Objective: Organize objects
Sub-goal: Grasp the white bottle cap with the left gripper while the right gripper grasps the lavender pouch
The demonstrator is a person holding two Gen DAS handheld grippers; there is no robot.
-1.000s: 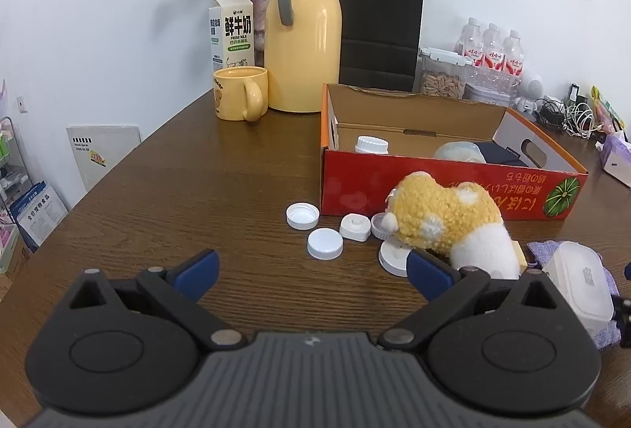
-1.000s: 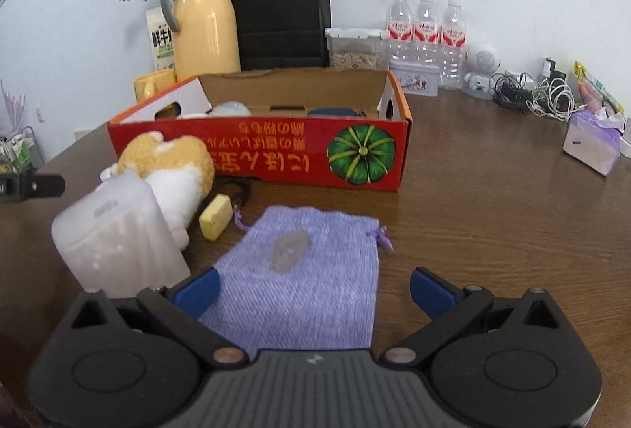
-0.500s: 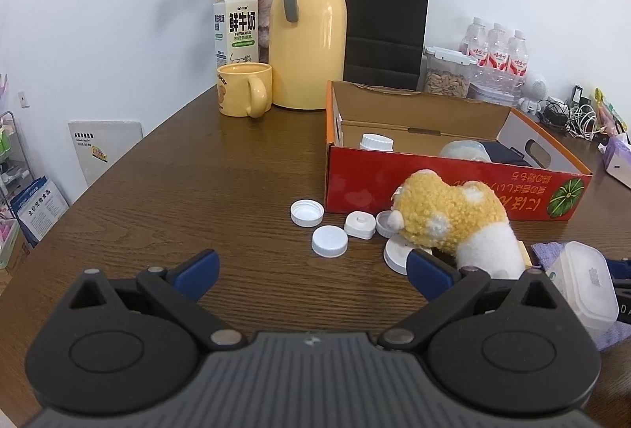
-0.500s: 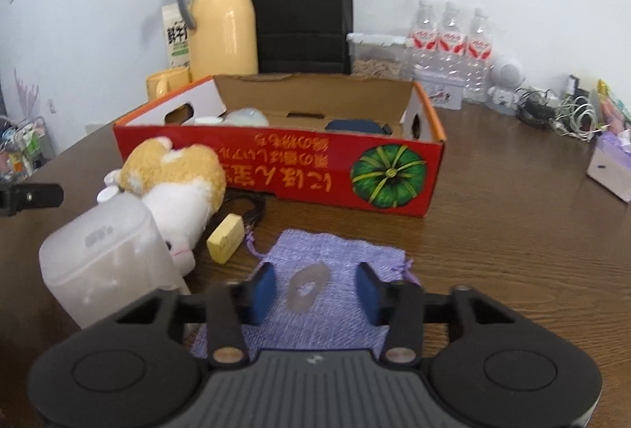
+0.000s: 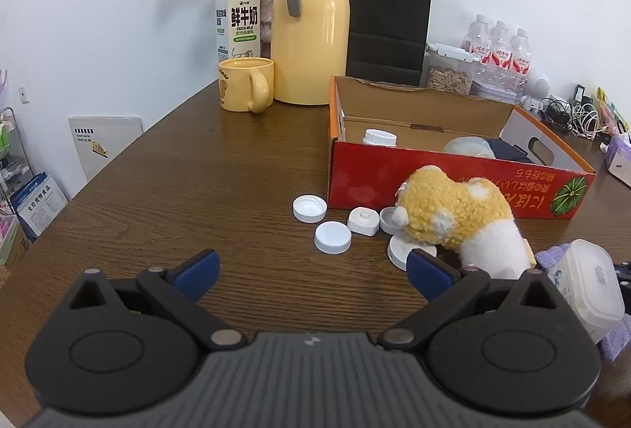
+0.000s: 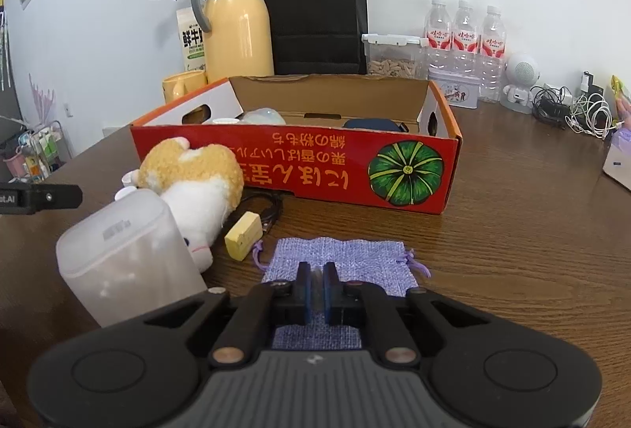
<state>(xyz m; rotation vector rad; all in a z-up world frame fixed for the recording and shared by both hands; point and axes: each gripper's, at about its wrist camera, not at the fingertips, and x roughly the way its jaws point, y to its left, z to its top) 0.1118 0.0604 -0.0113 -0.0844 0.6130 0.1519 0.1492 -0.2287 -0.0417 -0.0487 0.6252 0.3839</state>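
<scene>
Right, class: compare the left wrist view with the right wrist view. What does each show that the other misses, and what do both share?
Only the left wrist view shows the loose white caps on the table and the open left tool. Only the right wrist view shows the right tool shut on something small and clear over the purple pouch. Both show the red box, plush toy and yellow jug.

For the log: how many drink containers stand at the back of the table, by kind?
Clear plastic water bottles: 3
Tall yellow thermos jug: 1
White milk carton: 1
Yellow ceramic mug: 1
Total: 6
</scene>
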